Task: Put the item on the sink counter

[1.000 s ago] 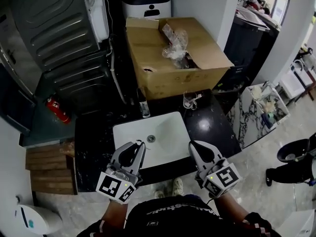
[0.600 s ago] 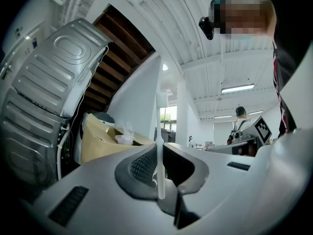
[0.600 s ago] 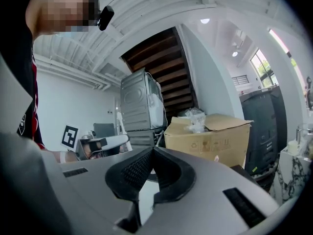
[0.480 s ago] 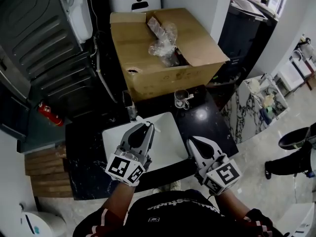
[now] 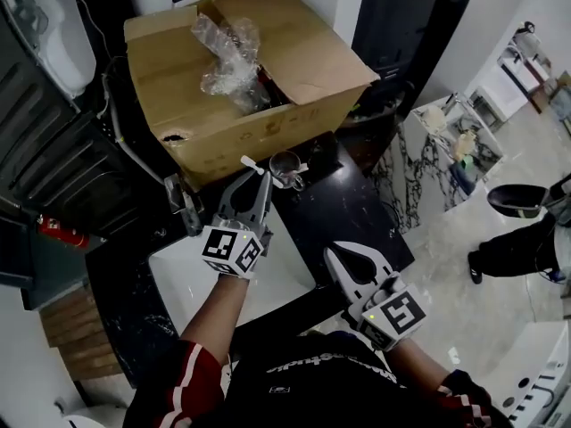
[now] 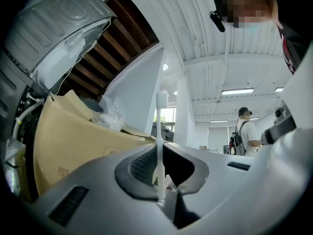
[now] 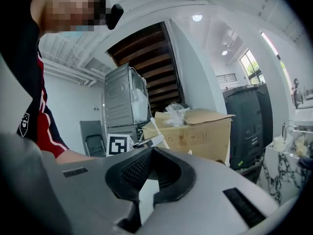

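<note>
My left gripper (image 5: pixel 253 180) is shut on a thin white stick-like item (image 5: pixel 249 162), possibly a toothbrush, which pokes out past the tips. It hangs over the back of the black sink counter (image 5: pixel 350 205), just left of a clear glass cup (image 5: pixel 285 165). In the left gripper view the white item (image 6: pixel 160 126) stands upright, pinched between the pads of the left gripper (image 6: pixel 160 145). My right gripper (image 5: pixel 334 255) is shut and holds nothing, low near the counter's front edge. In the right gripper view the right gripper (image 7: pixel 152 152) has its jaws closed together.
A white sink basin (image 5: pixel 183 285) is set in the counter. An open cardboard box (image 5: pixel 294 56) with crumpled plastic (image 5: pixel 223 52) stands behind it. A small bottle (image 5: pixel 182 201) sits at the basin's back left. A person (image 5: pixel 517 250) stands at the right.
My left gripper has moved forward from over the basin to the back of the counter beside the glass cup, still holding the white item. The right gripper stays near the front edge.
</note>
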Available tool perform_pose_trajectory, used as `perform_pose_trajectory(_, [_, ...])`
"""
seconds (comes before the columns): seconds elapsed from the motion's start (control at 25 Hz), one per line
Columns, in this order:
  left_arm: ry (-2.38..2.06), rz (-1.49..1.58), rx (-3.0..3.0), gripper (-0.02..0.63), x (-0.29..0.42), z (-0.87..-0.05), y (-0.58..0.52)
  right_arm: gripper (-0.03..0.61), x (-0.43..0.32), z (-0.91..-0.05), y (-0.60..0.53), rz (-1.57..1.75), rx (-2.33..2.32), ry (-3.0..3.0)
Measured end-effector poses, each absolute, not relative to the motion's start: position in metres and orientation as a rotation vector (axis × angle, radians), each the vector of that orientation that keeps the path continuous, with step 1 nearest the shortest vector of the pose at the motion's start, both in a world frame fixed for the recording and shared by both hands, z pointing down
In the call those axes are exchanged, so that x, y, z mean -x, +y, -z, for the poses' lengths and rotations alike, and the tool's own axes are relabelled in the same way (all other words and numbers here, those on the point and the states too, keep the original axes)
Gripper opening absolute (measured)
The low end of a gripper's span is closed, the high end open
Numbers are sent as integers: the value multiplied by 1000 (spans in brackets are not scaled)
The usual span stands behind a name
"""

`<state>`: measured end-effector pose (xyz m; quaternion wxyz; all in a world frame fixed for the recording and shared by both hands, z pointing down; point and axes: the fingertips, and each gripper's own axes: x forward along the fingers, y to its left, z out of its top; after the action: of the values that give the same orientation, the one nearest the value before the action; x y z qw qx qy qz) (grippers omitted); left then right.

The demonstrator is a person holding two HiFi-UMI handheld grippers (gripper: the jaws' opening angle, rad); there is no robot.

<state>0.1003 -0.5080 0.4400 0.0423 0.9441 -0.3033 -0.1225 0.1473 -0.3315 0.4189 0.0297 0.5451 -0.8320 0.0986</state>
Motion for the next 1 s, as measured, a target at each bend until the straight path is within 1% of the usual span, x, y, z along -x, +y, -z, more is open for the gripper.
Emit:
perform_pose_trajectory(0.16, [-957,354,-2854,46,-124,-463,-542,37,-166,-433,-336,-351,-1708,-2528])
perform_pose_trajectory(0.36, [-976,208,-2918,44,-150,-498,-560,37,-188,-453,-336,-443,-1735,-2475])
perform_pose_trajectory(0.56, [-1013,84,-2921,44,-153,-533,-572,37,-200,-459,-340,-481,-1766,-2451])
perform_pose_trajectory(0.8, [-1022,-31,-2887,46,-159,-568,-574,37,-198,-465,-339,-488,-1735,-2453])
perform_pose_trajectory(1.0, [-1035,-92,-2888,46,-162,-579,-572,37,-200,-462,-334,-475,-1740,-2445])
